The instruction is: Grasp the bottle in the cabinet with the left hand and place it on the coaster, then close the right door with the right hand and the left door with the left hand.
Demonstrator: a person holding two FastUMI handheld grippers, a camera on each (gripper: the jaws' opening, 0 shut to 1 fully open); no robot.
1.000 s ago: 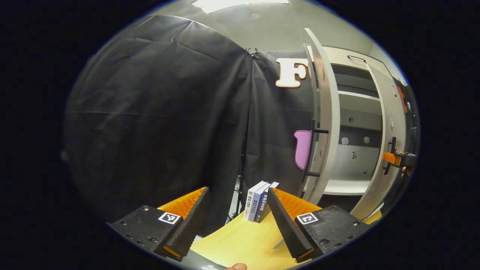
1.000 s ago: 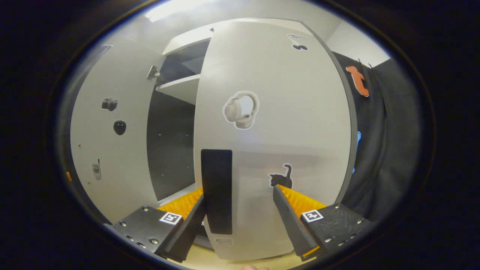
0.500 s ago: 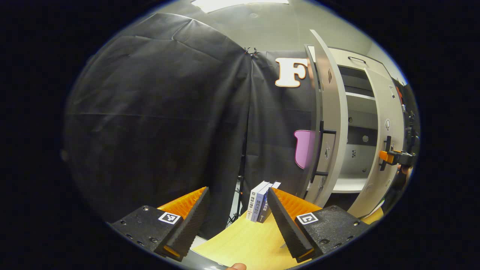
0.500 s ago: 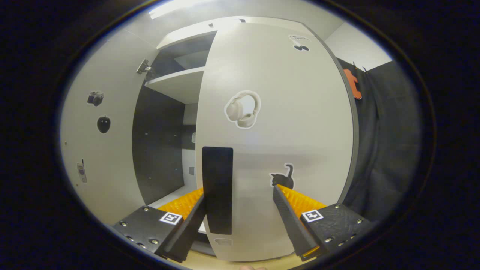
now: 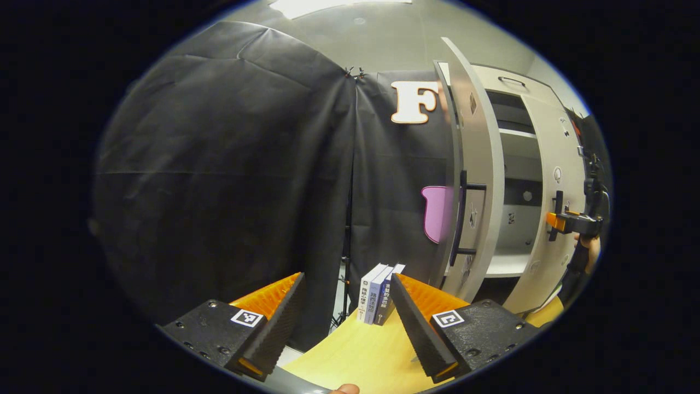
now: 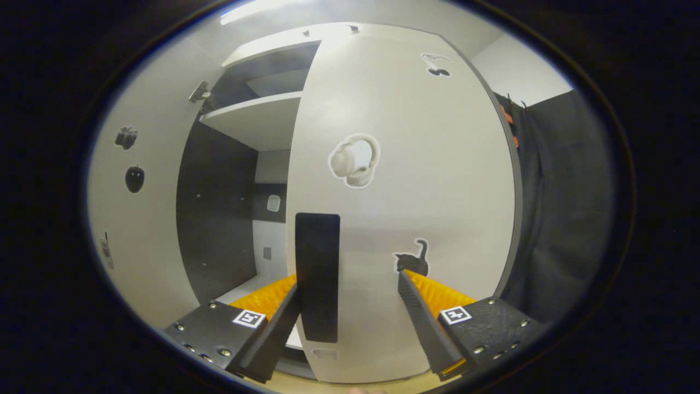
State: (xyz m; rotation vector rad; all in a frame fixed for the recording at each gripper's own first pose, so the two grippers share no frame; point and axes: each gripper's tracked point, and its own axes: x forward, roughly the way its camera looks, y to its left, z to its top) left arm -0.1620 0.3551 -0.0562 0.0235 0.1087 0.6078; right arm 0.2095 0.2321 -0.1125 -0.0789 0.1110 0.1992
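Observation:
In the left gripper view, my left gripper [image 5: 346,276] is open with nothing between its fingers, low over the yellow table [image 5: 355,350]. To its right stands the white cabinet, whose left door [image 5: 478,164] is wide open and seen nearly edge-on, with a black handle [image 5: 462,219]. The right door [image 5: 552,164] is partly swung in. My right gripper [image 5: 569,221] is against that door at its handle. In the right gripper view, my right gripper [image 6: 349,282] is open and close to the right door [image 6: 404,164]. The black handle [image 6: 317,276] sits just beside its left finger.
Three books [image 5: 377,293] stand upright on the table's far edge, beside the left door's foot. A hand [image 5: 588,246] holds the right gripper. Inside the cabinet are a white shelf [image 6: 257,117] and a dark back wall. The left door's inner face [image 6: 136,219] carries stickers.
The right door has swung further toward shut with my right gripper against it. The gap into the cabinet looks narrower from the left gripper view. The left gripper has barely moved.

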